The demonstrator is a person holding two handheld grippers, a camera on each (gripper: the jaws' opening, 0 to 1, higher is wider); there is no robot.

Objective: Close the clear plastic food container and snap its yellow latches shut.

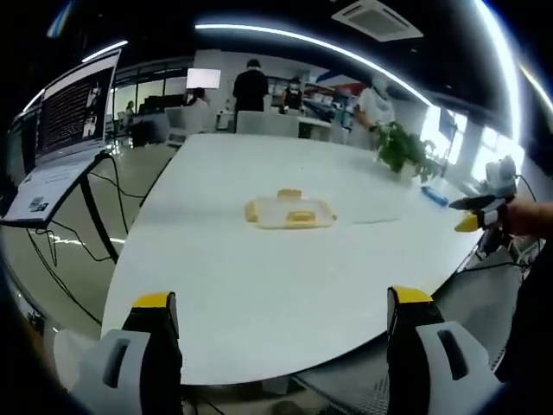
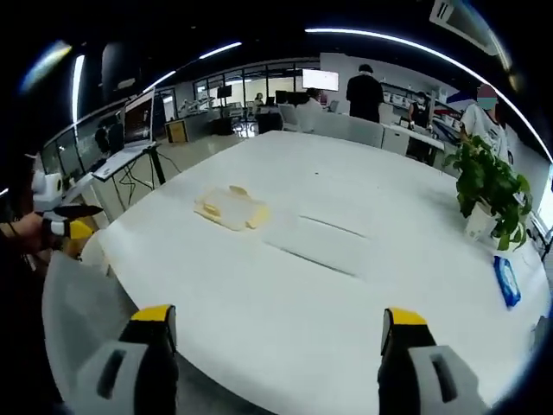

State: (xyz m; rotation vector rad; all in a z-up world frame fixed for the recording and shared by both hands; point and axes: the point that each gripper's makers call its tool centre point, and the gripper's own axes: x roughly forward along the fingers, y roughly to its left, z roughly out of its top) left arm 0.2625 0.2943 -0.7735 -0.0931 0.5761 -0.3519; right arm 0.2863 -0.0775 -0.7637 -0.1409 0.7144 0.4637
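Note:
The clear plastic food container (image 1: 289, 212) with yellow latches lies flat on the white table (image 1: 259, 277), well ahead of my left gripper (image 1: 283, 304), which is open and holds nothing. In the right gripper view the container (image 2: 231, 208) sits to the far left on the table (image 2: 328, 285), and my right gripper (image 2: 275, 322) is open and holds nothing. The right gripper (image 1: 478, 213) also shows at the right edge of the left gripper view. The left gripper (image 2: 69, 223) shows at the left edge of the right gripper view.
A potted plant (image 1: 406, 151) stands at the table's far edge, also seen as the plant (image 2: 492, 194). A blue packet (image 2: 507, 282) lies near it. A laptop on a stand (image 1: 65, 138) is left of the table. People stand at desks behind.

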